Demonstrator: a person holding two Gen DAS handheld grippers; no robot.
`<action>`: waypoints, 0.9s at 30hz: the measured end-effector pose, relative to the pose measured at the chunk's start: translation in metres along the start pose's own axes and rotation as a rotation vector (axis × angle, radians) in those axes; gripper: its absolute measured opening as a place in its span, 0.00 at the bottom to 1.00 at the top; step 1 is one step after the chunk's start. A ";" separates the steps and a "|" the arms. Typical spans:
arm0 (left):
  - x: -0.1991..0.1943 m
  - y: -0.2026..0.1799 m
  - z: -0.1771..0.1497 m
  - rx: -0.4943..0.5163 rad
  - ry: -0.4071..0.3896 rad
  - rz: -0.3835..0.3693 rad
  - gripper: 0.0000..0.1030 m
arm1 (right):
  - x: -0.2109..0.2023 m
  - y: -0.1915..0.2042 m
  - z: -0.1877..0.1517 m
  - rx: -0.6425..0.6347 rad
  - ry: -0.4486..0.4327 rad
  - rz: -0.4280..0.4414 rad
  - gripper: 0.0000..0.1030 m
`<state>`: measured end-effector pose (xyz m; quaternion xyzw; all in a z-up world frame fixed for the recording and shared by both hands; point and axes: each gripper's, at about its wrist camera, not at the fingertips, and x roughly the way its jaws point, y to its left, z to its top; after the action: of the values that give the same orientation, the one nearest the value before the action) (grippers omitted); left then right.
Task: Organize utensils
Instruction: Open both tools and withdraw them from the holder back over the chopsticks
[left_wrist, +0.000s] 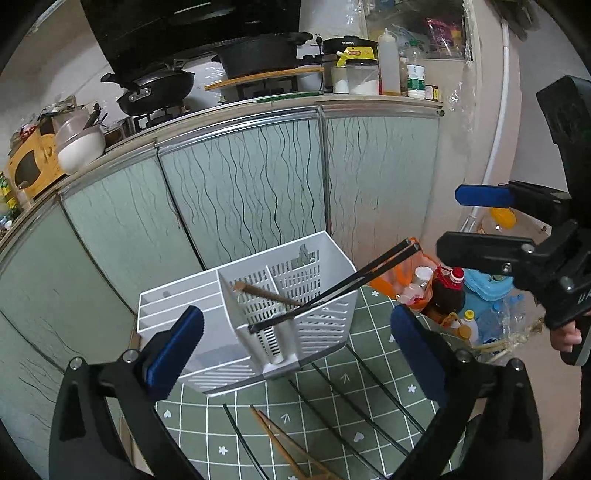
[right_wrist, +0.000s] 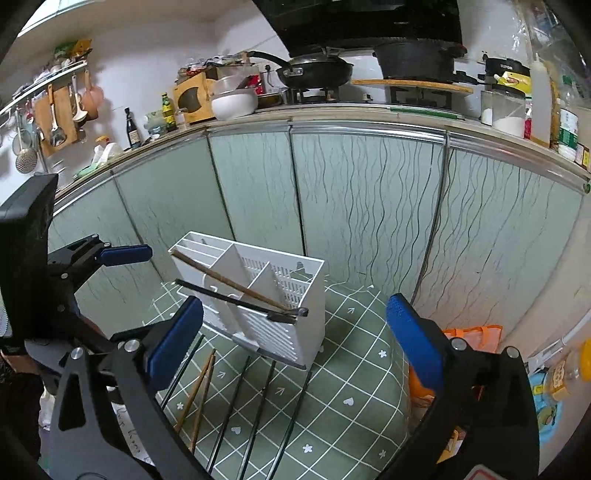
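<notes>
A green tiled mat (right_wrist: 354, 373) is covering the low surface in front of pale green cabinet doors (right_wrist: 362, 206). On it, a white slotted plastic utensil holder (right_wrist: 291, 325) is standing, three compartments showing. The left gripper (left_wrist: 295, 350) is hanging wide, nothing between its blue pads. One brown wooden chopstick pair (right_wrist: 229, 284) and one black chopstick pair (right_wrist: 240, 301) are leaning in the holder, tips poking out. The right gripper (right_wrist: 295, 341) is gaping too, empty. On the mat, two brown chopsticks (right_wrist: 199, 395) and four black ones (right_wrist: 258, 402) are lying loose. Only the right view is showing hanging ladles (right_wrist: 51, 118); only the left is showing a red-capped bottle (left_wrist: 448, 291).
</notes>
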<state>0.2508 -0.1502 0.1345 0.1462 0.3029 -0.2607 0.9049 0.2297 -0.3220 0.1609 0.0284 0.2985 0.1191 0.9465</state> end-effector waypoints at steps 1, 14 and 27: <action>-0.002 0.001 -0.002 -0.004 -0.002 0.001 0.96 | -0.001 0.001 0.000 -0.004 0.000 -0.005 0.92; -0.034 0.014 -0.038 -0.046 -0.028 0.023 0.96 | -0.020 0.020 -0.034 -0.075 -0.008 -0.063 0.92; -0.051 0.030 -0.107 -0.111 -0.036 0.073 0.96 | -0.017 0.026 -0.095 -0.074 0.034 -0.109 0.92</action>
<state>0.1827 -0.0611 0.0870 0.1019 0.2953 -0.2130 0.9258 0.1566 -0.3027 0.0953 -0.0249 0.3112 0.0790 0.9467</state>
